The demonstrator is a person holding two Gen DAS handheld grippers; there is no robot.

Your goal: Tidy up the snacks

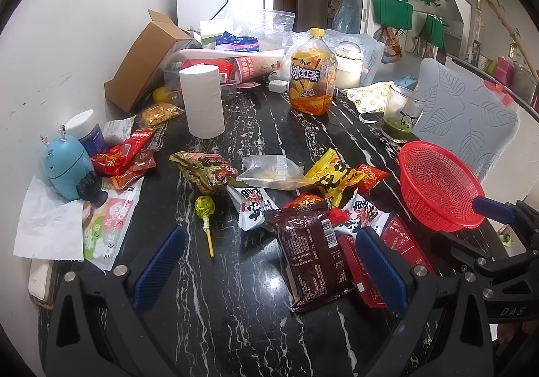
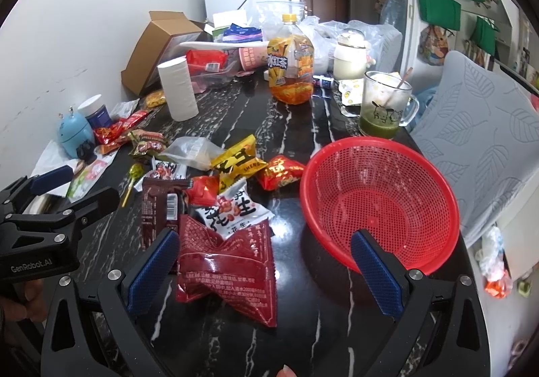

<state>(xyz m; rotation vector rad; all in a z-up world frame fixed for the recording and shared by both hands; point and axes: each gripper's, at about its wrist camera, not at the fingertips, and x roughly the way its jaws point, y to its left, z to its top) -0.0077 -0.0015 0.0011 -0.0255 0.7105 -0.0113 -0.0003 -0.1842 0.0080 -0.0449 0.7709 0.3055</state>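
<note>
Both tongs are spread wide and empty right now, hovering low over the near edge of the counter (image 2: pixel 235 336). My right tongs (image 2: pixel 266 272) sit straddling the dark red packet (image 2: pixel 229 269), which lies flat just in front of me, so I figure that's the easiest first grab. The red basket (image 2: pixel 380 201) sits just right of it, mouth up and nothing in it, with its near rim right by my right-hand pad. Handy, since I'd guess that's where the snacks are meant to go.

My left tongs (image 1: pixel 266 269) have the brown packet (image 1: pixel 313 259) between the pads, lying flat, not touched yet. The lollipop (image 1: pixel 205 208) lies just left of it with its stick pointing back toward me.

A bit further in it's one loose heap: the white peanut packet (image 2: pixel 235 208), a yellow packet (image 2: pixel 239 161), a small orange-red one (image 2: pixel 281 173) and a clear plastic bag (image 2: pixel 192 151), all overlapping, so pulling one will probably drag its neighbours. More red wrappers (image 1: pixel 124 158) are shoved against the blue gadget (image 1: pixel 67 168) on the left.

Toward the back it's stuff I'd leave alone: the paper roll (image 1: pixel 202 100), the iced tea bottle (image 1: pixel 313 73), and the glass mug (image 2: pixel 384 107) with green drink in it, close behind the basket, so I'd watch my swing there.
</note>
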